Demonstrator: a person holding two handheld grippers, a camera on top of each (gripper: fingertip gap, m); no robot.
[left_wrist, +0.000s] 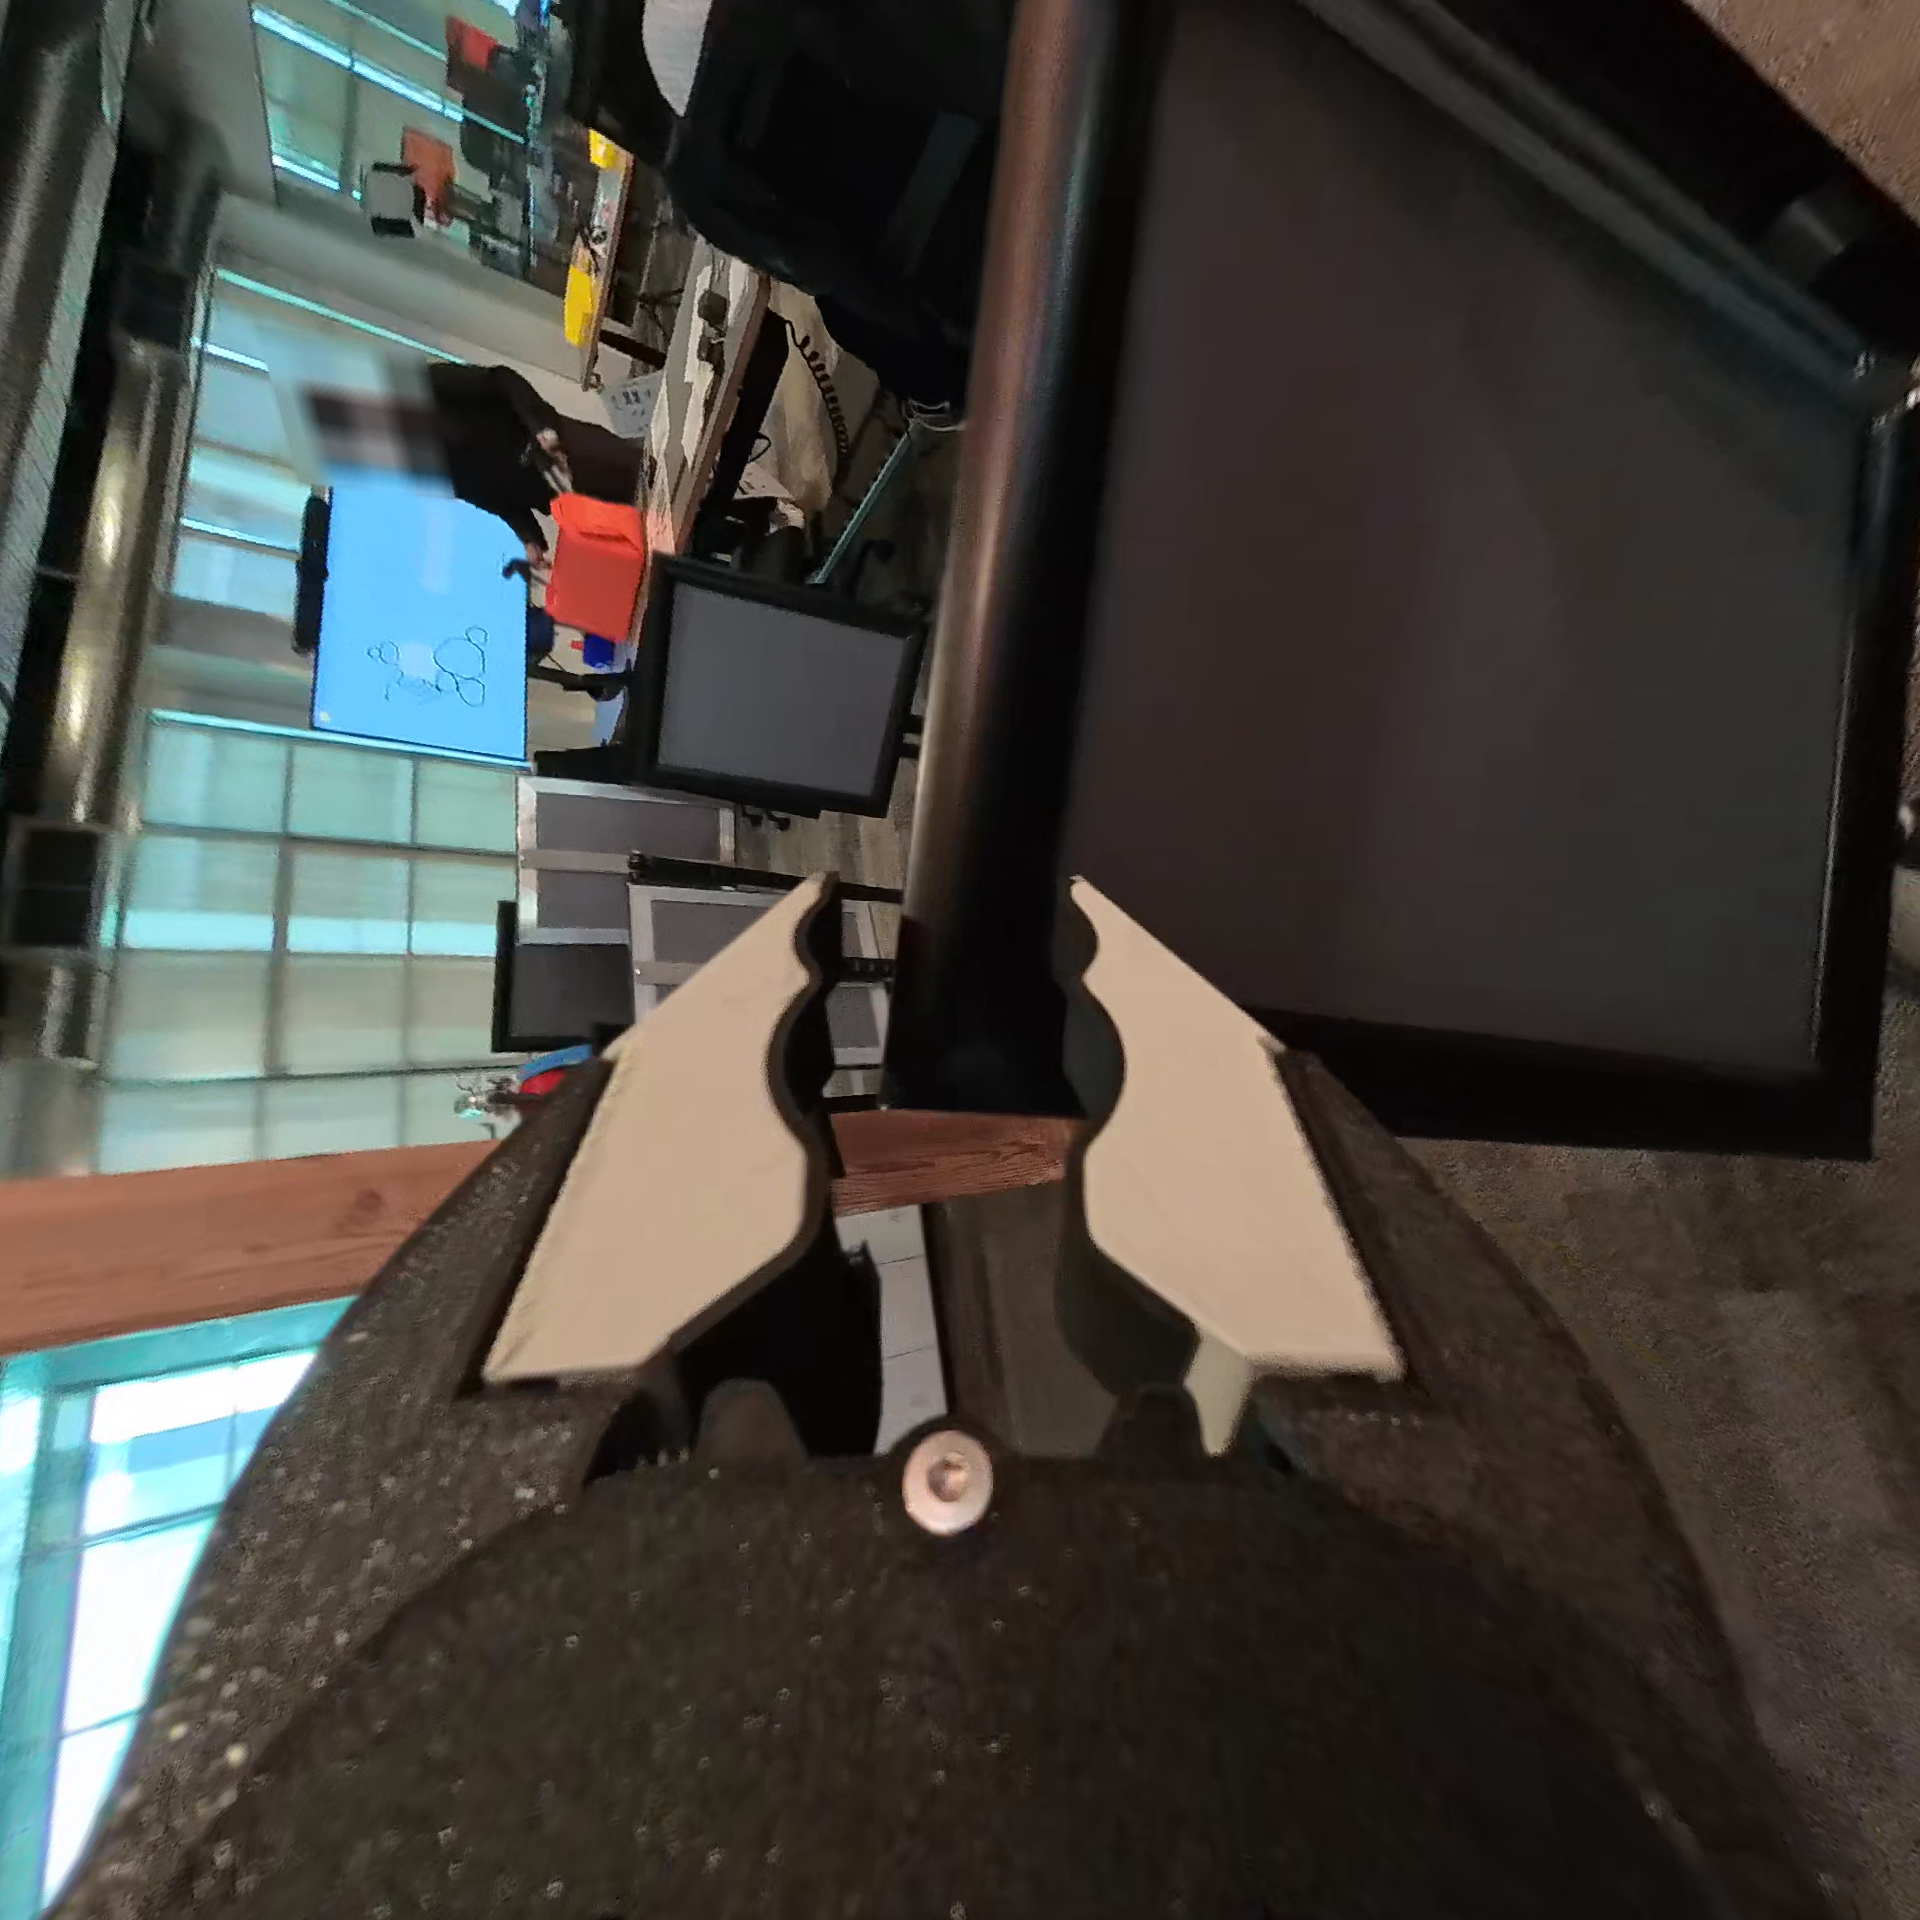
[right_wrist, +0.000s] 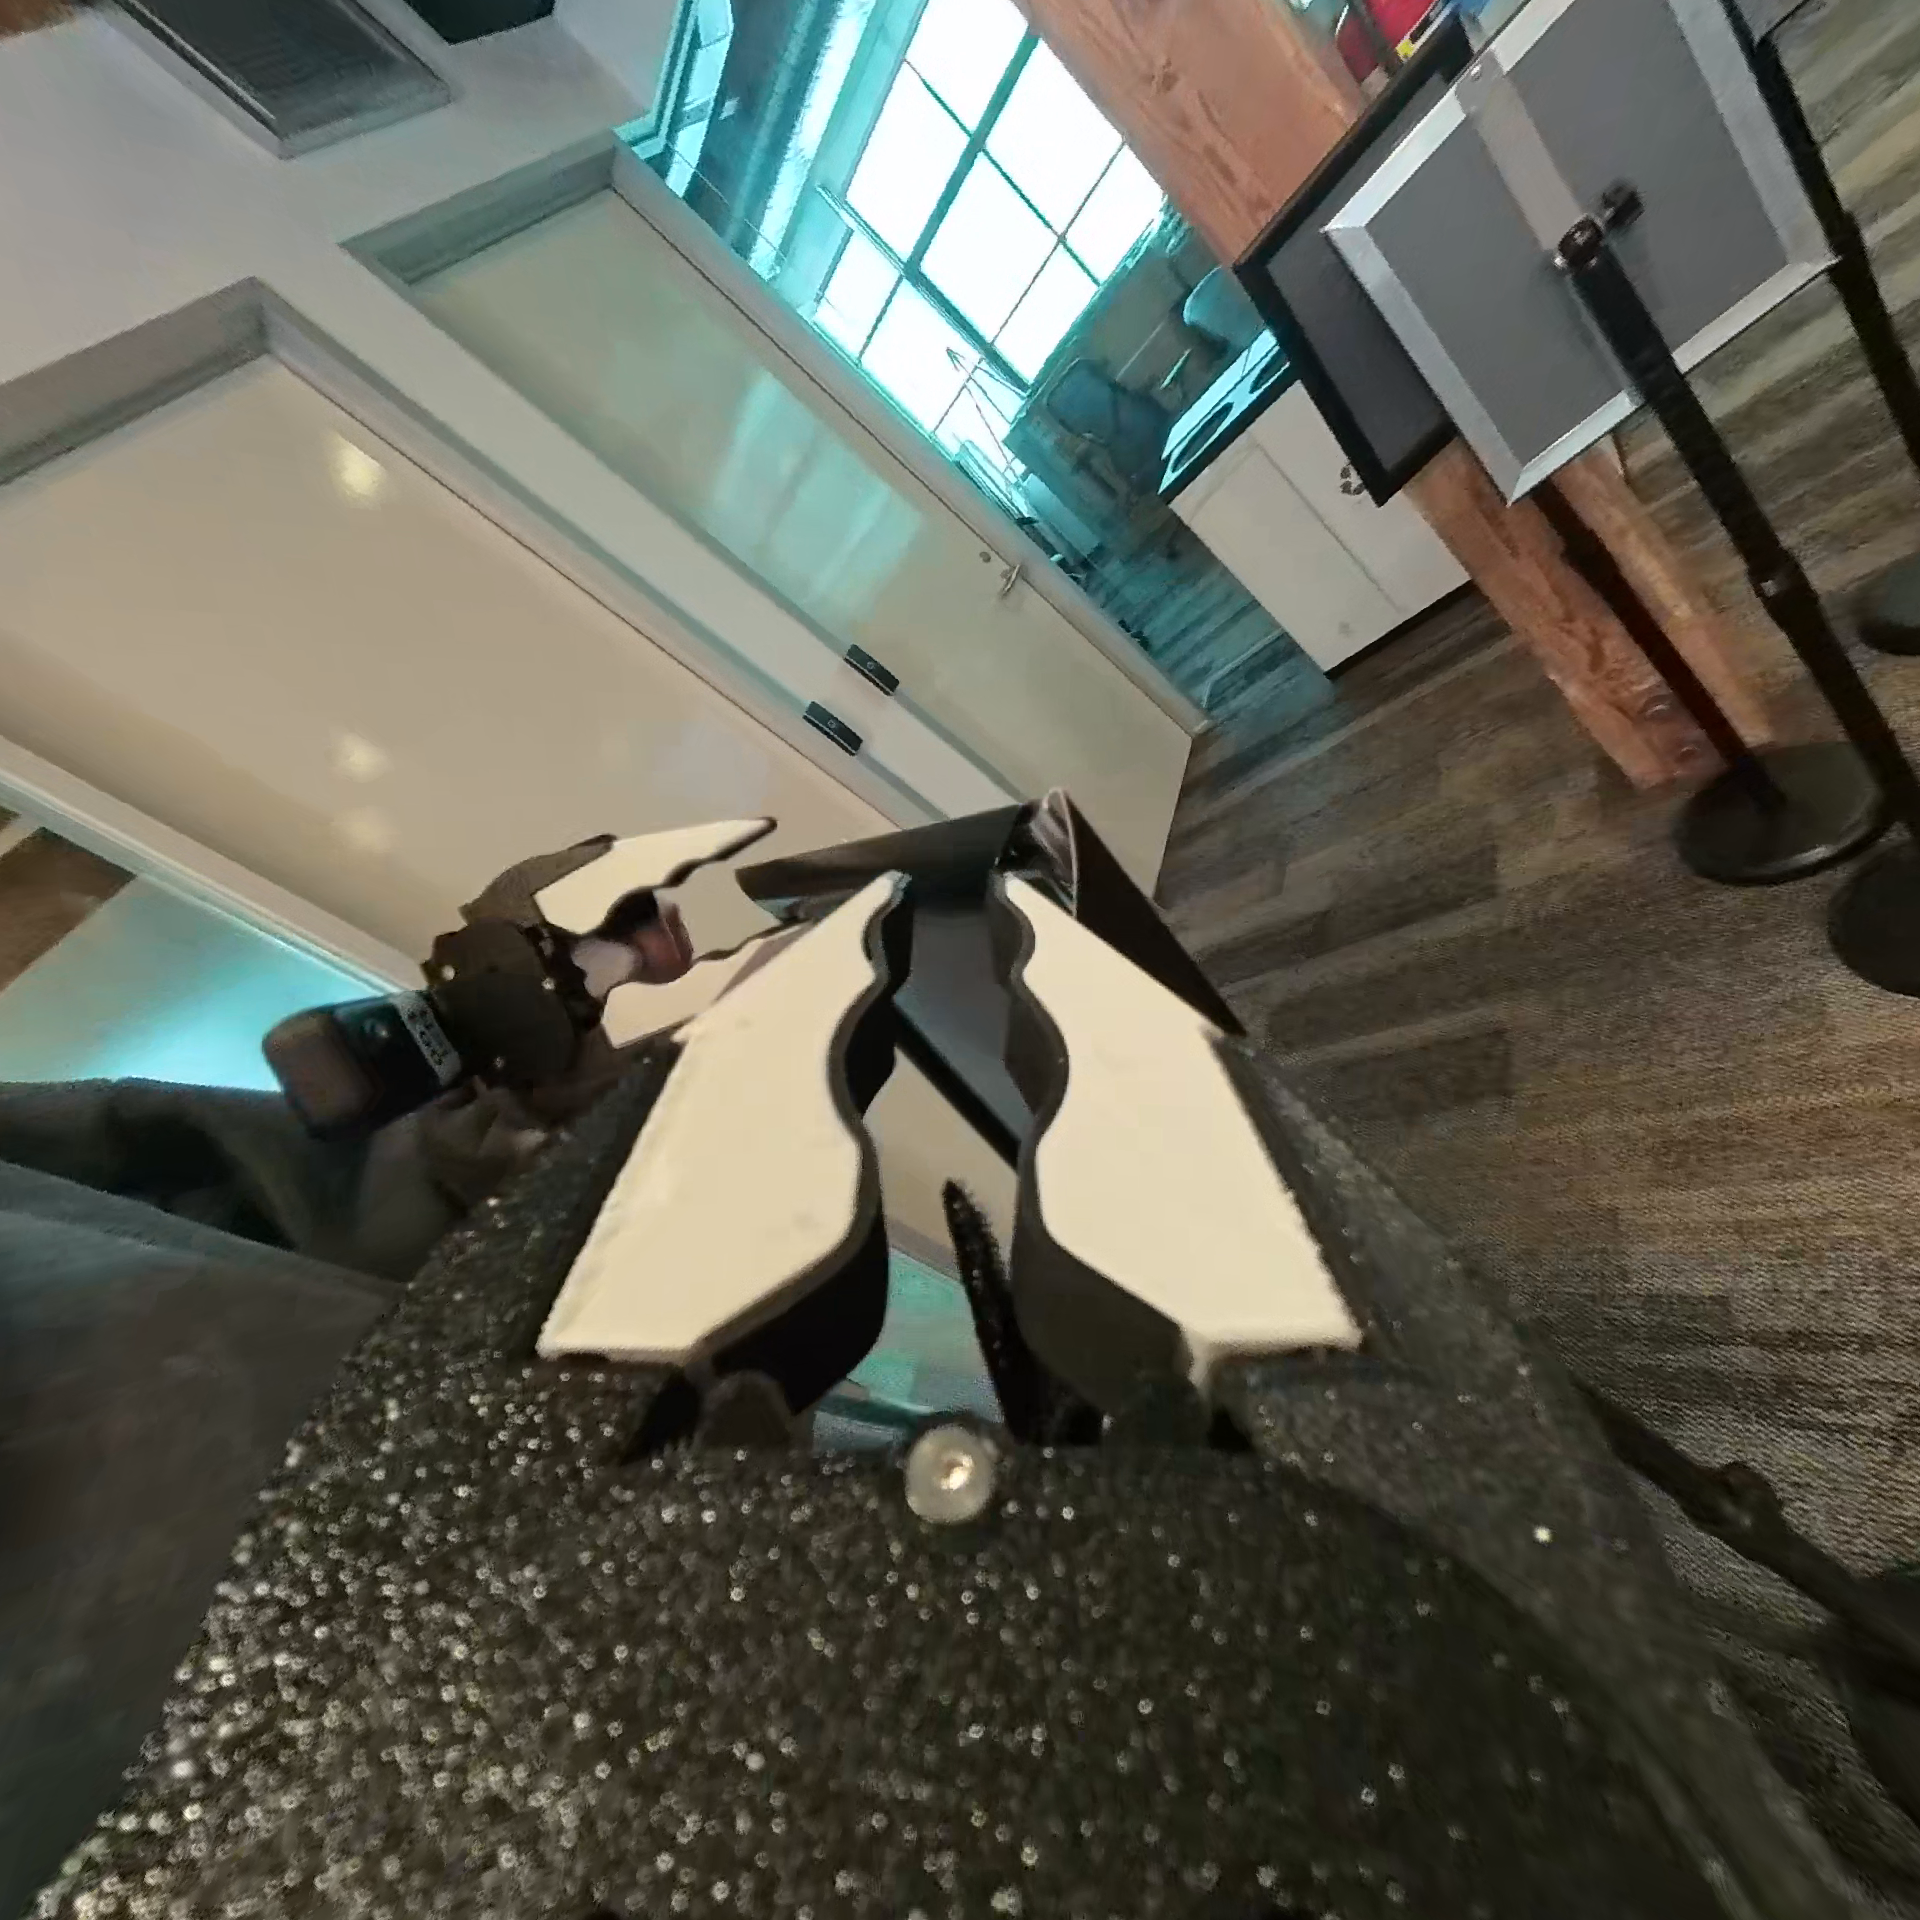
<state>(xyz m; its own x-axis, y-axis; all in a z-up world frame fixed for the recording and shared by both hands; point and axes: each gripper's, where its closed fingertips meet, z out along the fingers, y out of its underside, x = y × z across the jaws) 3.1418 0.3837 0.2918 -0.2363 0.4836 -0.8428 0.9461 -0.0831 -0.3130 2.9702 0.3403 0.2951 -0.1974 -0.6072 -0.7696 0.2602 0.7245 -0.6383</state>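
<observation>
— Where's the light from?
— Daylight through the windows (right_wrist: 977, 208), teal-tinged, blown out. Ceiling lamps glare on the glass wall (right_wrist: 343, 665) beside them.
— Sharpness?
— Soft; edges bend.

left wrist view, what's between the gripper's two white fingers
A black pole stands between the open left gripper's fingertips, its end inside the gap, a wooden beam crossing behind. The left wrist view shows this; contact cannot be told.
</observation>
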